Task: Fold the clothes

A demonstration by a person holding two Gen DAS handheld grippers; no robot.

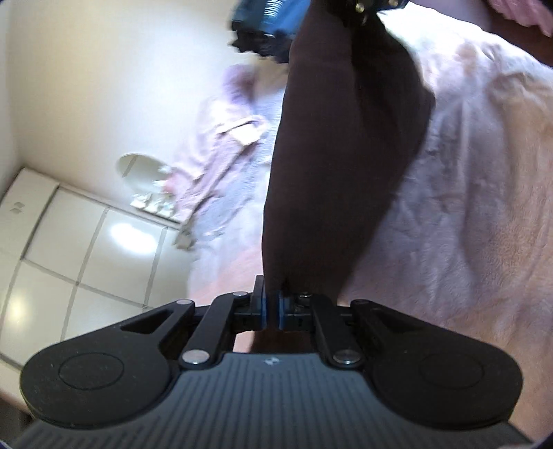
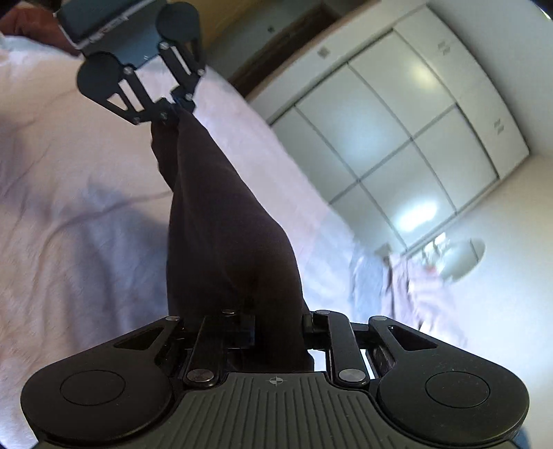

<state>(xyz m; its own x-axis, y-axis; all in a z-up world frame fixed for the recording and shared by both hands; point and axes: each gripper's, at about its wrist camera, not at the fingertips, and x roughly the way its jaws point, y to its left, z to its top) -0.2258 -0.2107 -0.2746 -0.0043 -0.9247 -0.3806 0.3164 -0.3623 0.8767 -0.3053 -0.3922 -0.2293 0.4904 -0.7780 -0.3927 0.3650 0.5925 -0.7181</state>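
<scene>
A dark brown garment (image 1: 338, 145) hangs stretched between my two grippers above the pale pink bed cover (image 1: 477, 179). In the left wrist view my left gripper (image 1: 273, 305) is shut on one end of it, pads pinched tight on the cloth. The right gripper (image 1: 357, 15) shows blurred at the top, at the garment's far end. In the right wrist view the garment (image 2: 224, 224) runs bunched between the fingers of my right gripper (image 2: 278, 331), which grips it. Its other end is held by the left gripper (image 2: 172, 110) further up.
A heap of lilac and pink clothes (image 1: 221, 152) (image 2: 414, 286) lies at the far end of the bed (image 2: 69, 179). Beyond it stand a white panelled wardrobe (image 1: 103, 238) (image 2: 397, 138) and a round white object (image 1: 138, 169) (image 2: 465, 255). A dark door frame (image 2: 280, 45) is behind.
</scene>
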